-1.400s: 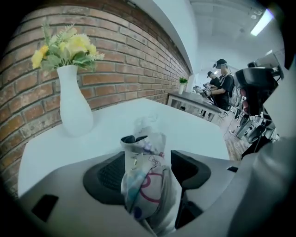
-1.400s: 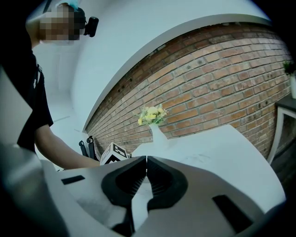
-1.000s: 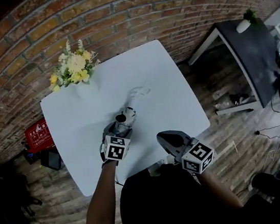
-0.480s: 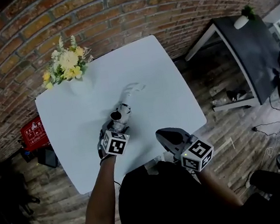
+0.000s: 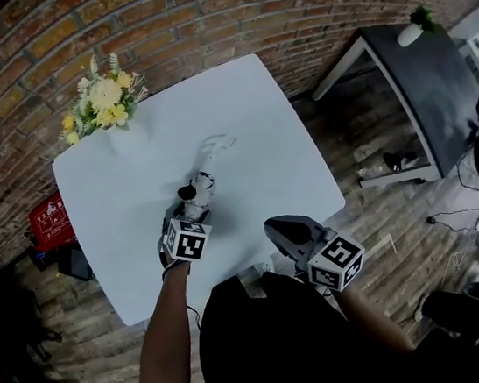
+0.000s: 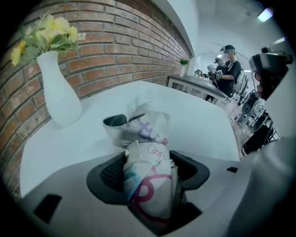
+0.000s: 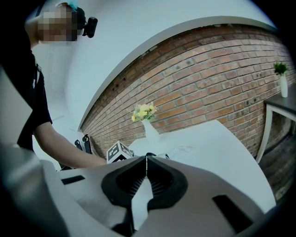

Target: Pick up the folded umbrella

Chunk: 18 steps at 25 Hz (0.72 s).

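Note:
The folded umbrella (image 5: 197,188) is pale with pink and purple print and lies on the white table (image 5: 259,139), its dark handle end pointing away from me. My left gripper (image 5: 191,211) points steeply down over its near end. In the left gripper view the umbrella (image 6: 143,139) fills the gap between the black pads (image 6: 108,173) of that gripper (image 6: 149,172). The jaws are closing around it, and a thin dark gap still shows at the right pad. My right gripper (image 5: 273,227) hangs by the table's near edge, shut and empty, its tips (image 7: 146,159) meeting.
A white vase of yellow flowers (image 5: 104,108) stands at the table's far left, close to the brick wall. A clear crumpled sleeve (image 5: 215,145) lies just beyond the umbrella. A dark side table (image 5: 437,87) stands at the right, a red box (image 5: 49,222) on the floor at the left.
The whole head view has drifted, so the table sits a little further left. My left gripper stays over the umbrella's near end. The right gripper has barely shifted.

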### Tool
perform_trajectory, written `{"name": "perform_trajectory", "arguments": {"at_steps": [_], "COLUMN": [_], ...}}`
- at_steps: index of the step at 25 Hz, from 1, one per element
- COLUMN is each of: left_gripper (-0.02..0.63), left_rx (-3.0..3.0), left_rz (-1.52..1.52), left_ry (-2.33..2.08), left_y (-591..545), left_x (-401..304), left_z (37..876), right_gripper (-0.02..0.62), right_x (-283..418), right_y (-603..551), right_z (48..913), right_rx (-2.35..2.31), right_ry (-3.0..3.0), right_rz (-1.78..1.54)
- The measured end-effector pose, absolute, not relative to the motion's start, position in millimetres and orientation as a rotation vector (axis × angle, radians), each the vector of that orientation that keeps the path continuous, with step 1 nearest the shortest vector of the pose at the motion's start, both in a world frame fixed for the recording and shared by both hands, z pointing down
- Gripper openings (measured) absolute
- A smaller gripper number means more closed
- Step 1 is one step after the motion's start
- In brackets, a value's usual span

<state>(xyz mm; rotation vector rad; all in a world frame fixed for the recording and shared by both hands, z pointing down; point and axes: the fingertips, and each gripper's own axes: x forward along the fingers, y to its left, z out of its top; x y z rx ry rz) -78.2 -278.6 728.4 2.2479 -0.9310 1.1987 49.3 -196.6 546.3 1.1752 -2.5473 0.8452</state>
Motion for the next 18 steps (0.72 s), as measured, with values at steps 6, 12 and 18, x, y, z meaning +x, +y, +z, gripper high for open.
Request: {"name": "perform_trajectory", "arguments": {"at_steps": [6, 12, 18], "left_gripper": [0.286, 0.286, 0.285], "left_rx": [2.251, 2.231, 2.192], "left_rz": [1.132, 1.056, 0.983], "left_ry": [-0.99, -1.077, -1.179], "left_y": [-267, -250, -230], "left_x": [-77, -79, -78], "left_z": [713, 699, 678], "right_gripper": [0.023, 0.023, 0.023], "right_x": [56, 57, 67], "right_y": [-191, -183, -172], "right_z": [545, 539, 532], "right_rx": [1.14, 1.061, 0.988], "right_ry": [-2.576, -2.624, -2.684], "right_rz": [0.836, 0.794, 0.776]}}
